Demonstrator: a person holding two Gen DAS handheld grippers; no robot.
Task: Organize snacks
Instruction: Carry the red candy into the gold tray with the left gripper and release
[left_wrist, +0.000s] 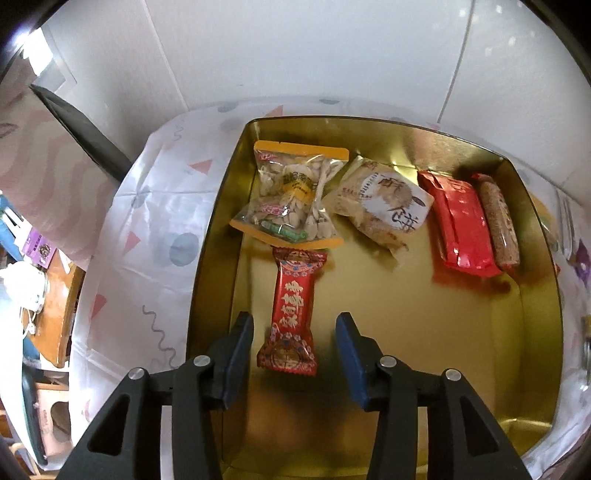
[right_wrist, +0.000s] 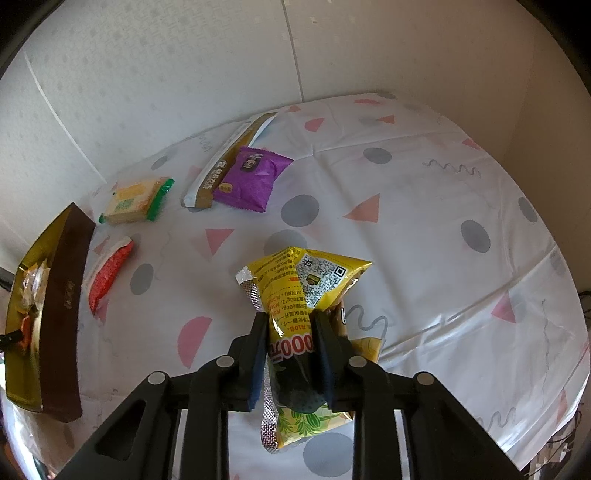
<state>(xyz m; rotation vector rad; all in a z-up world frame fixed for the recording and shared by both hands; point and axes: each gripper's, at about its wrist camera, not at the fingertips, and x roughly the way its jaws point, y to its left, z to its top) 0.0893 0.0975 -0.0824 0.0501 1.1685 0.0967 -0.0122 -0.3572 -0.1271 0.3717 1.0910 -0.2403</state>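
Note:
In the left wrist view a gold tin box (left_wrist: 532, 369) holds a red candy wrapper (left_wrist: 290, 314), a clear nut packet with orange ends (left_wrist: 291, 199), a beige biscuit packet (left_wrist: 384, 206), a red packet (left_wrist: 461, 225) and a brown bar (left_wrist: 500, 225). My left gripper (left_wrist: 293, 354) is open above the box, its fingers either side of the red candy wrapper, not touching it. In the right wrist view my right gripper (right_wrist: 290, 325) is shut on a yellow snack bag (right_wrist: 306, 291), held above the table.
On the patterned tablecloth (right_wrist: 406, 192) lie a purple packet (right_wrist: 251, 177), a long brown-and-white packet (right_wrist: 225, 166), a green-edged cracker packet (right_wrist: 135, 201) and a red-and-white packet (right_wrist: 109, 273). The tin box (right_wrist: 62, 306) stands at the left. Walls close the back.

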